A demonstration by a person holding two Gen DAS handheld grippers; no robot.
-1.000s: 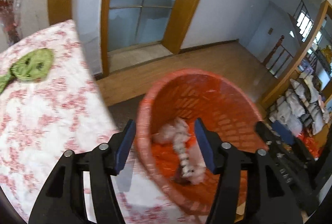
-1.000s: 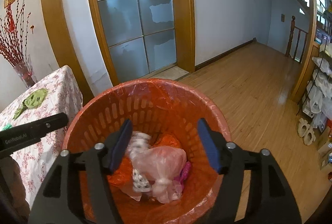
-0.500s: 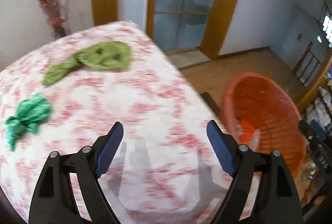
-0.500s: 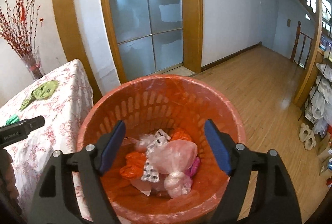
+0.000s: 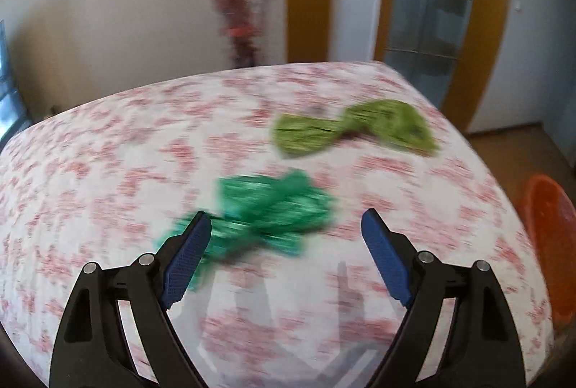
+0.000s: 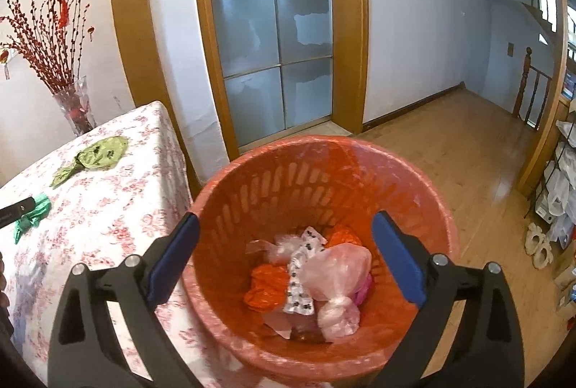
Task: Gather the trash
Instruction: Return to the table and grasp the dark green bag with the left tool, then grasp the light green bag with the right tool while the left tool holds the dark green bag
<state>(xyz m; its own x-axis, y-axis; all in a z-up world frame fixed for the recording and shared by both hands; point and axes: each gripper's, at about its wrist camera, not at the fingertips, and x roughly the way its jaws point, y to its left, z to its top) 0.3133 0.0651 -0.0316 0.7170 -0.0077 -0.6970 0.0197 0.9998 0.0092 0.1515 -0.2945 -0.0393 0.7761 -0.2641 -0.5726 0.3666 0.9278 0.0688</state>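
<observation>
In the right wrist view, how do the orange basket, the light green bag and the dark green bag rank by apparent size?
1. orange basket, much the largest, though also nearest the camera.
2. light green bag.
3. dark green bag, smallest, partly hidden by the left claw.

Orange basket (image 6: 324,172); red-flowered white tablecloth (image 6: 118,208); dark green bag (image 5: 266,208), seemingly olive bag (image 5: 360,132).

Motion is blurring the dark green wrapper (image 5: 266,211) and light green wrapper (image 5: 356,129); the frame edge is cutting off the orange basket (image 5: 550,237).
</observation>
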